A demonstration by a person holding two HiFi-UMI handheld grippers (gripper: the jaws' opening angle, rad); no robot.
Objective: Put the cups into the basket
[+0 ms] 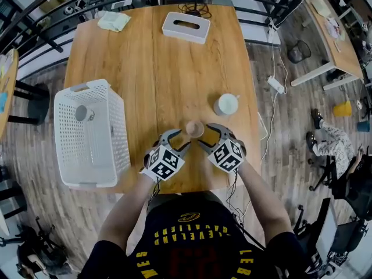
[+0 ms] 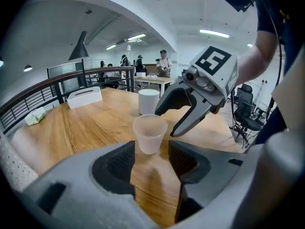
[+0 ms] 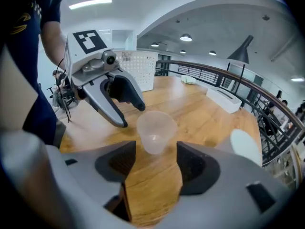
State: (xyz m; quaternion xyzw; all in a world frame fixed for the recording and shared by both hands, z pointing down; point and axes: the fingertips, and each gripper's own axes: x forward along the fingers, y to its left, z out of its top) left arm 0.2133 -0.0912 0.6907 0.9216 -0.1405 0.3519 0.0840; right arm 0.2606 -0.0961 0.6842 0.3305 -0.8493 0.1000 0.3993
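Only the head view showed a cup (image 1: pixel 83 113) lying inside the basket (image 1: pixel 110 132) at the table's (image 1: pixel 133 57) left edge. The clear cup (image 1: pixel 195 128) stood upright between the left gripper (image 1: pixel 177 138) and right gripper (image 1: pixel 204 136), just ahead of both pairs of spread jaws and ungripped. A white cup (image 1: pixel 226 104) stood close behind it, and a tissue box (image 1: pixel 186 27) lay at the far end.

Cup (image 1: pixel 195 128) on table (image 1: pixel 139 68), right of basket (image 1: pixel 119 133)

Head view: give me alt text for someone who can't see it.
A clear plastic cup stands on a wooden table between the left gripper and right gripper, both open. A white mug stands nearby; a white basket sits left.
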